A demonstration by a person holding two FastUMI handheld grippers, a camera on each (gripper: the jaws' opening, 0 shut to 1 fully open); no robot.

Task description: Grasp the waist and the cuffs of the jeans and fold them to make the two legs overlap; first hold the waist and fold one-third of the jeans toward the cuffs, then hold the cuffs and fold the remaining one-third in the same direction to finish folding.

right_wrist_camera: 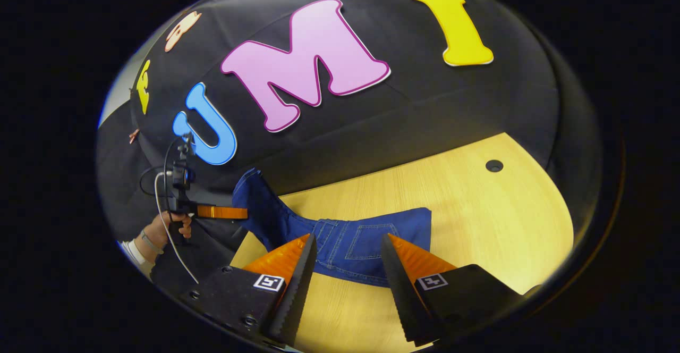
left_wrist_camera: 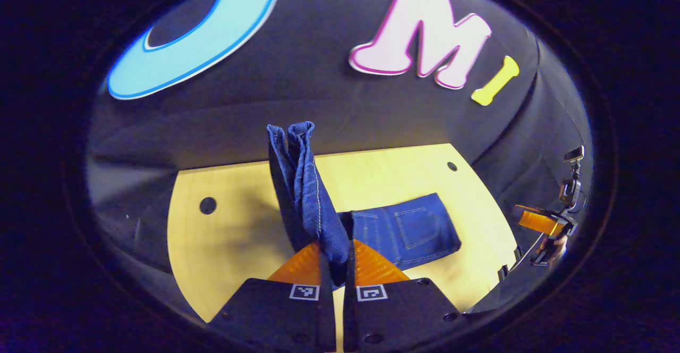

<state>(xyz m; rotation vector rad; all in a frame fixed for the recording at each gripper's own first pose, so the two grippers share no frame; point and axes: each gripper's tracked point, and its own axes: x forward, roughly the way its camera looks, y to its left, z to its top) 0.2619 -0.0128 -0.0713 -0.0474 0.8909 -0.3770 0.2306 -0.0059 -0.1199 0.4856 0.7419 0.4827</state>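
- The left gripper (left_wrist_camera: 334, 260) is pinching the cuffs (left_wrist_camera: 297, 135) of the jeans (left_wrist_camera: 404, 230), both fingers pressing on the denim, and the legs are standing up from between them as a tall doubled strip.
- The rest of the jeans is lying flat on the table (left_wrist_camera: 234, 236), the back pocket (left_wrist_camera: 417, 225) facing up, just right of the lifted strip in the left gripper view.
- In the right gripper view the right gripper (right_wrist_camera: 348, 252) is hanging with its jaws wide apart and nothing between them, just near of the flat part of the jeans (right_wrist_camera: 361, 244).
- The table (right_wrist_camera: 478, 209) is lying bare to the right of the jeans there, up to its curved far edge, with a round hole (right_wrist_camera: 494, 165) near that edge.
- In the left gripper view the table is also bare to the left of the strip, with a hole (left_wrist_camera: 207, 205) there and another (left_wrist_camera: 452, 166) far right.
- The booth wall (right_wrist_camera: 425, 103) is rising close behind the far table edge.
- In the right gripper view the left gripper (right_wrist_camera: 220, 212) is showing far left, held by a hand (right_wrist_camera: 164, 230), with a cable (right_wrist_camera: 175, 257) trailing down; the lifted legs are running from it to the table.
- At the right rim of the left gripper view the right gripper (left_wrist_camera: 542, 220) is showing small and blurred.
- The near edge of the jeans is being hidden behind the fingers in both views.
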